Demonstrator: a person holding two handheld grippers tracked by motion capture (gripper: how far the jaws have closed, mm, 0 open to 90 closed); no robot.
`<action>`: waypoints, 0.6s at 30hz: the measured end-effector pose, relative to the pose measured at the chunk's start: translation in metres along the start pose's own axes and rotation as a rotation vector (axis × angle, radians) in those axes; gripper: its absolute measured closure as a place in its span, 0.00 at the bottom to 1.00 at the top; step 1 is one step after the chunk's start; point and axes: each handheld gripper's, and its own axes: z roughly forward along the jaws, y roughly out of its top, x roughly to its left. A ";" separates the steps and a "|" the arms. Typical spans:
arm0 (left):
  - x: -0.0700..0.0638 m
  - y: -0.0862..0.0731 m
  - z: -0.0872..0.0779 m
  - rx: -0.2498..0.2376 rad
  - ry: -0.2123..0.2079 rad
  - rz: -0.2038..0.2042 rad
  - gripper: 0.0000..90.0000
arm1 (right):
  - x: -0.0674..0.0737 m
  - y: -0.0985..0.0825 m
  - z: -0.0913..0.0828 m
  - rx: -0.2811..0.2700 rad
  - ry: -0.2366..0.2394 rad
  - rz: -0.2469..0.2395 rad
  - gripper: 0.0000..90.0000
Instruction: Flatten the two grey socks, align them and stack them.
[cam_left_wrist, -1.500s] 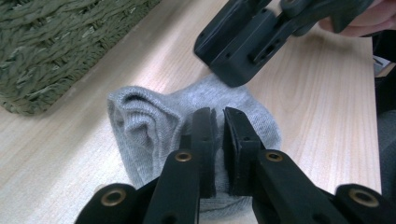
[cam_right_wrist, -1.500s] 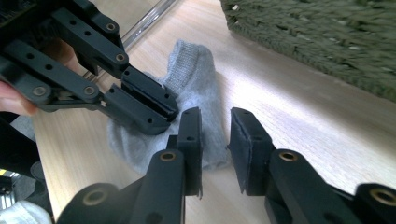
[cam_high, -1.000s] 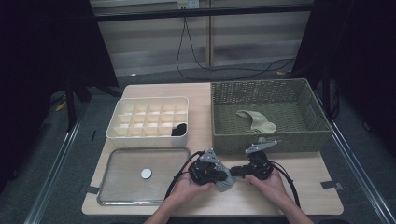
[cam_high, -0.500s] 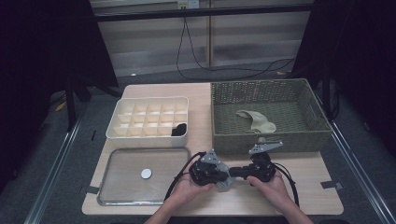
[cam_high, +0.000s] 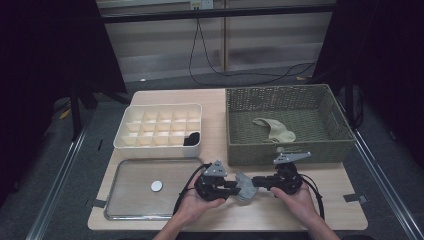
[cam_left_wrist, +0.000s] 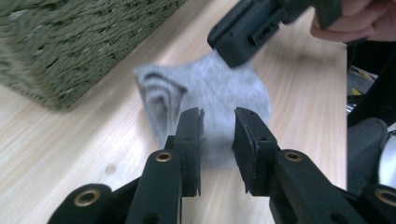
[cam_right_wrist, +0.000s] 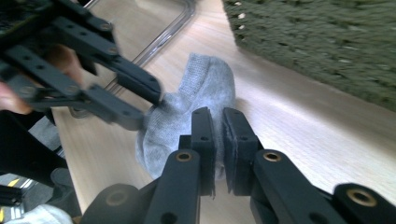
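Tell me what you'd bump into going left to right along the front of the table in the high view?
Metal tray → left gripper → grey sock → right gripper.

each hand carries a black two-jaw tool. the left gripper (cam_high: 231, 185) and the right gripper (cam_high: 260, 181) each bear a grey three-cornered plate on top, and a black cable trails from each toward the person. up close, the jaws are flat black bars with brass-coloured rivets at the pivots and matte rectangular pads at the tips. the forearms are bare, with no sleeves.
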 end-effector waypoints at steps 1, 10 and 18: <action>-0.001 -0.001 -0.003 -0.004 0.001 -0.004 0.79 | -0.001 0.000 -0.001 -0.004 -0.008 0.004 0.93; -0.002 -0.006 0.011 0.043 -0.028 -0.020 0.85 | -0.001 0.000 -0.003 -0.007 -0.031 -0.006 0.93; 0.001 -0.005 0.015 0.037 -0.018 -0.019 0.85 | 0.010 0.000 -0.001 -0.026 -0.032 -0.063 0.93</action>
